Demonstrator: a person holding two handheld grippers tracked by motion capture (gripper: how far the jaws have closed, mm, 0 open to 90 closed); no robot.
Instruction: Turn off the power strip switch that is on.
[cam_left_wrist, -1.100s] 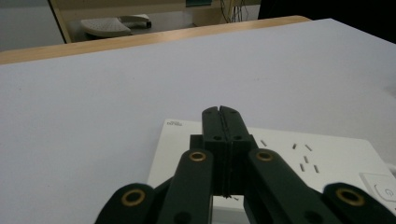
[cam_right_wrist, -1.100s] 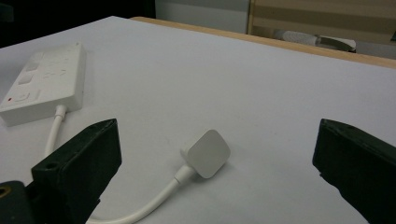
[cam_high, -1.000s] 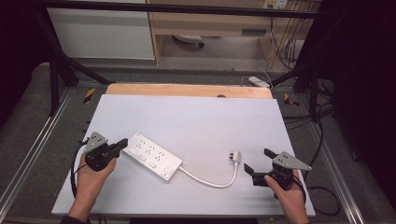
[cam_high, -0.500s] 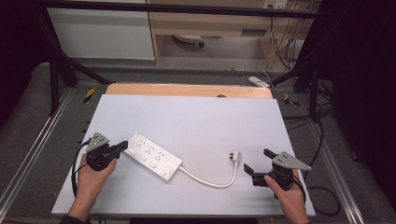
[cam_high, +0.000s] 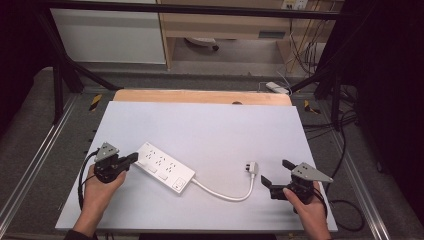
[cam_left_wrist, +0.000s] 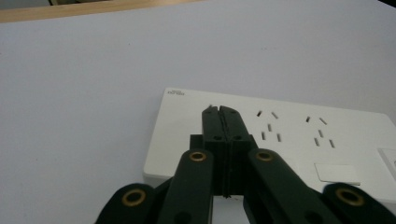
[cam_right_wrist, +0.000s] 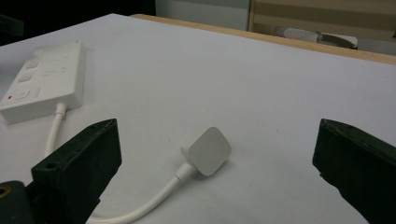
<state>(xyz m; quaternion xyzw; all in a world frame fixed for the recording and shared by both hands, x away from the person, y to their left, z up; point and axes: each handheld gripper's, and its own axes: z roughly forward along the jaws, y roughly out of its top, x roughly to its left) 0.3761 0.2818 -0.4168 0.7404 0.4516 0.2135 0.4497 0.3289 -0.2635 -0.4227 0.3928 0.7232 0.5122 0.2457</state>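
progress: early, nothing gripped | your left gripper (cam_high: 131, 159) sat clenched, empty, at the power strip (cam_high: 165, 167) | your right gripper (cam_high: 276, 172) gaped toward the unplugged plug (cam_high: 251, 167)

I can make out one printed mark: a small grey brand word on the near corner of the white power strip (cam_left_wrist: 275, 140), seen in the left gripper view just above and left of the socket slots. It is too small and blurred for me to read its letters. In the right gripper view the same strip carries a tiny red dot beside its switch, with no lettering I can read.
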